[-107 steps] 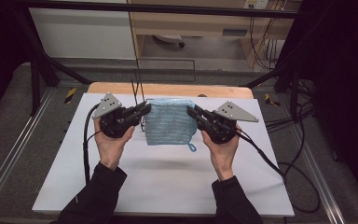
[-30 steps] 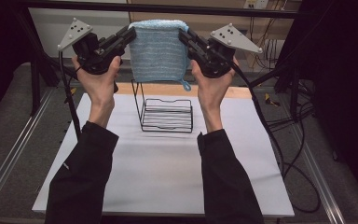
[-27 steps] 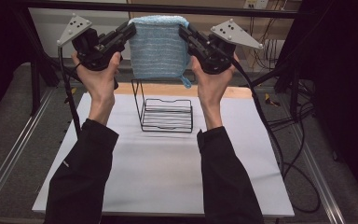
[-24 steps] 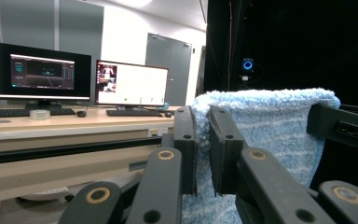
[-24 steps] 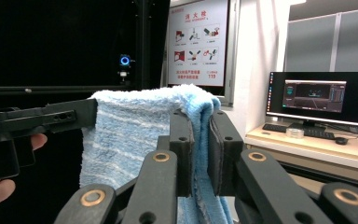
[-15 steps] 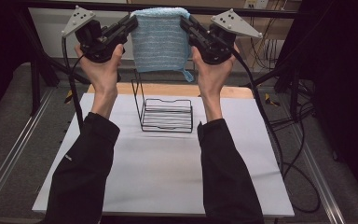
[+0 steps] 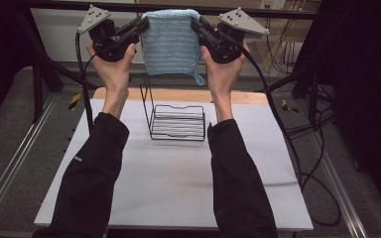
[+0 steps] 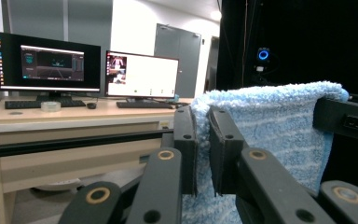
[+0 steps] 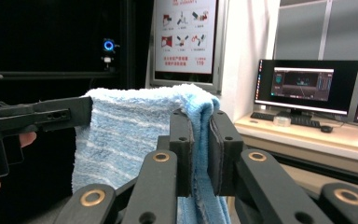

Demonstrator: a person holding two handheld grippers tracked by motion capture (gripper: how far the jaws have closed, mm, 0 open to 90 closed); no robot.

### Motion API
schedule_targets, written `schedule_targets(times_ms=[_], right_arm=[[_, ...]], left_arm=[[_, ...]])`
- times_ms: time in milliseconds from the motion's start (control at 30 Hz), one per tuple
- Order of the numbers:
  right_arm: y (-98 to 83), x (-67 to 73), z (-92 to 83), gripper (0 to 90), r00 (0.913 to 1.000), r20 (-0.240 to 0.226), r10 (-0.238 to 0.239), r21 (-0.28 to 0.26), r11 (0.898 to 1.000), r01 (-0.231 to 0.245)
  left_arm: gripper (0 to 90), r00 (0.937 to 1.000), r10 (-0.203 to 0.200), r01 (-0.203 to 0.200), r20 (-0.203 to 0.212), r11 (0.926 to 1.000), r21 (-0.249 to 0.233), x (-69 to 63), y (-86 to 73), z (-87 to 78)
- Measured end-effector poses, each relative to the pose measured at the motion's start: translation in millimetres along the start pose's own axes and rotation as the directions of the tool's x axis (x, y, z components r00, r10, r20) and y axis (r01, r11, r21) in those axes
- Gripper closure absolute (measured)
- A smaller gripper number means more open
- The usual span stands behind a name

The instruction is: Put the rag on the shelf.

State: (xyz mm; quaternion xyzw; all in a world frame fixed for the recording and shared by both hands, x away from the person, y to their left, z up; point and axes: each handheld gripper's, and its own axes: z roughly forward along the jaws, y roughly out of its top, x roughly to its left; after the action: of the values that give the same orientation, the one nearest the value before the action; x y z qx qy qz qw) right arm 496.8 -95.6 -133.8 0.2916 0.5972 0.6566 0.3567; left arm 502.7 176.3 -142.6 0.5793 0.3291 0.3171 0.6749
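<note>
since 3.6 s ago, when it lay on the counter (image 7: 129, 163), the blue towel (image 7: 171, 43) hangs raised above the wire rack (image 7: 176, 123) near the far edge, left gripper (image 7: 141, 23) and right gripper (image 7: 197, 25) clamped on its top corners; likely draping next.

A white table (image 7: 168, 193) with a bare wooden strip (image 7: 238, 96) along its far edge; a black wire rack (image 7: 176, 121) stands on it near the far edge, roughly centred.

Right gripper (image 9: 199, 149) clamping a blue striped towel (image 9: 121, 135)
Left gripper (image 9: 37, 116) grips its far edge; monitor (image 9: 306, 86) behind.
</note>
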Motion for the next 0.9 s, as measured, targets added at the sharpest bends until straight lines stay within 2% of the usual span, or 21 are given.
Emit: schedule_targets(times_ms=[167, 433, 667, 900], right_arm=[[-7.8, 0.9, 5.3, 81.9, 0.9998, 0.003, -0.018, 0.026, 0.999, 0.018], [-26.7, -1.4, 6.7, 81.9, 1.0, -0.004, -0.004, 0.059, 0.998, 0.005], [-46.5, -5.9, 3.5, 81.9, 0.9999, -0.01, 0.006, 0.092, 0.996, -0.006], [-61.1, -6.1, -3.8, 81.8, 0.9995, -0.029, 0.016, 0.119, 0.993, -0.013]], left_arm=[[82.4, 1.0, 0.003, -0.002, -0.01, 0.9997, 0.025, 8.6, -11.5, 2.8], [82.4, 0.9999, 0.009, -0.008, -0.009, 0.9981, 0.062, 12.5, -26.8, 4.4], [82.4, 0.9998, 0.008, -0.01, 0.017, 0.9943, 0.106, 15.2, -47.0, 4.7], [82.3, 0.9992, 0.003, -0.008, 0.041, 0.9918, 0.128, 16.2, -63.4, -0.6]])
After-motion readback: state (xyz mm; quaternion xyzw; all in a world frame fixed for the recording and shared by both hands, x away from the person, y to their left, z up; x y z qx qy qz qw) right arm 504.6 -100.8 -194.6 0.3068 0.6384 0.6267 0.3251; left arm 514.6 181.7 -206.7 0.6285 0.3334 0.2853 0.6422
